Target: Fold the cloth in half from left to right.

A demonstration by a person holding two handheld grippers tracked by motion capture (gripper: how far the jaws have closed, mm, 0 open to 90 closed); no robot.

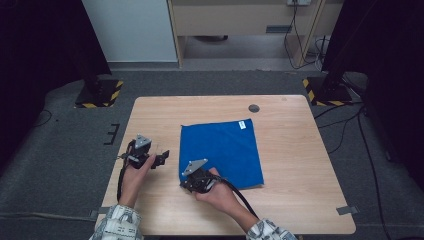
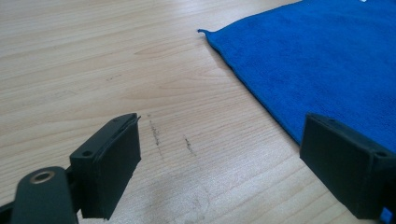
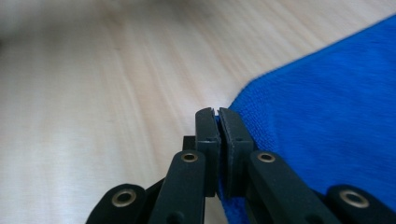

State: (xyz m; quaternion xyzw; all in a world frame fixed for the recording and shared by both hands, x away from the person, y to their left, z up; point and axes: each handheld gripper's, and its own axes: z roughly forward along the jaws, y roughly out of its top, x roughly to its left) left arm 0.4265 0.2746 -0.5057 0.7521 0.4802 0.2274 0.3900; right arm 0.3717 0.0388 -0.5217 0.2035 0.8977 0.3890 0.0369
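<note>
From the high view, the blue cloth (image 1: pixel 222 150) lies flat on the table (image 1: pixel 295 200). The right gripper (image 1: pixel 196 181) is at its near left corner; the left gripper (image 1: pixel 159 159) waits off to the left.

In the left gripper view, the jaws stand wide apart and hold nothing; the cloth's edge lies just ahead, to their right.

In the right gripper view, the jaws are pinched tight on the cloth's corner.

The right gripper (image 3: pixel 216 114) has its two black jaws pressed together on the corner edge of a blue cloth (image 3: pixel 327 121), with a sliver of blue showing between the pads. The cloth spreads flat to the right and far side of the jaws. Pale wooden table (image 3: pixel 93 93) lies to the left, blurring farther off.
</note>
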